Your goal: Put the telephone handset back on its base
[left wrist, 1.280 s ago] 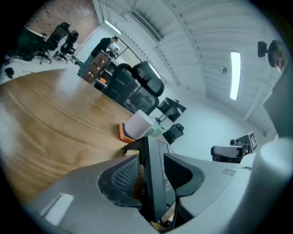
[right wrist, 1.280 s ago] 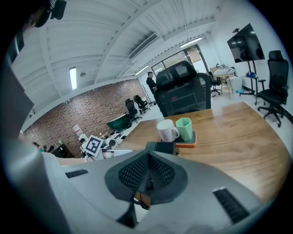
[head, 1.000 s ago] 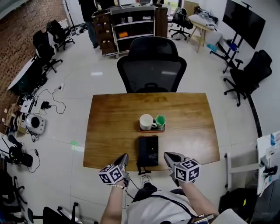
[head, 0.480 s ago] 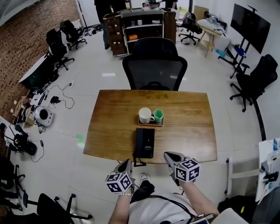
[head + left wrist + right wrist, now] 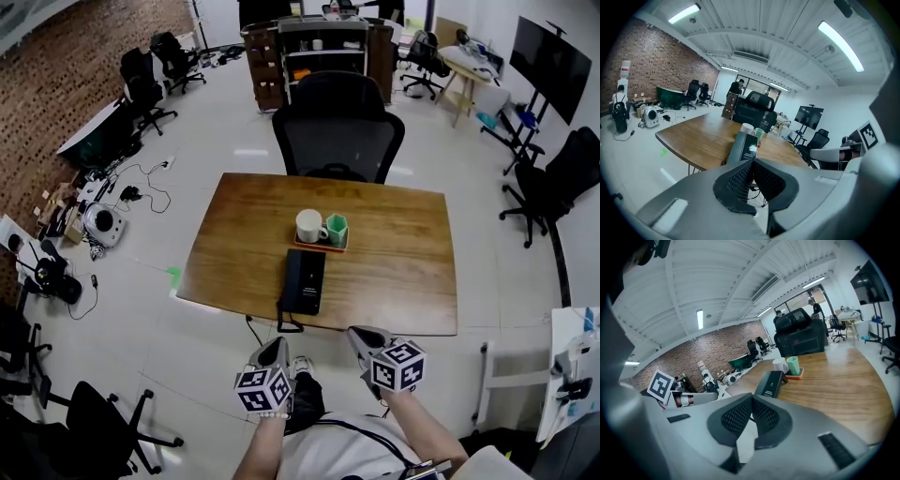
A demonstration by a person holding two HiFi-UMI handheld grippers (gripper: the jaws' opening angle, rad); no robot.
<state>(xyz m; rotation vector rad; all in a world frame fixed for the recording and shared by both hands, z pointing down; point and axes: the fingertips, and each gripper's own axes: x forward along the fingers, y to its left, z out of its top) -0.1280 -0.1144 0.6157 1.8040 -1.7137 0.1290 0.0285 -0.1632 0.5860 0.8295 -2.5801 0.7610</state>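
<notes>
The black telephone (image 5: 303, 281) lies flat near the front edge of the wooden table (image 5: 403, 281), its cord (image 5: 284, 324) hanging over that edge. The handset cannot be told apart from the base. It also shows as a dark slab, the telephone (image 5: 746, 146) in the left gripper view and the telephone (image 5: 771, 383) in the right gripper view. My left gripper (image 5: 273, 352) and right gripper (image 5: 362, 339) hang over the floor short of the table, apart from the telephone. On both, left gripper (image 5: 752, 162) and right gripper (image 5: 751, 400), the jaws are shut with nothing between them.
An orange tray (image 5: 321, 246) behind the telephone carries a white mug (image 5: 308, 226) and a green cup (image 5: 337, 229). A black office chair (image 5: 337, 136) stands at the table's far side. Cables and gear (image 5: 98, 220) litter the floor at left.
The view has pulled back from the table. Both grippers, which were at the table's front edge beside the telephone, now sit over the floor clear of it. Their jaws stay shut.
</notes>
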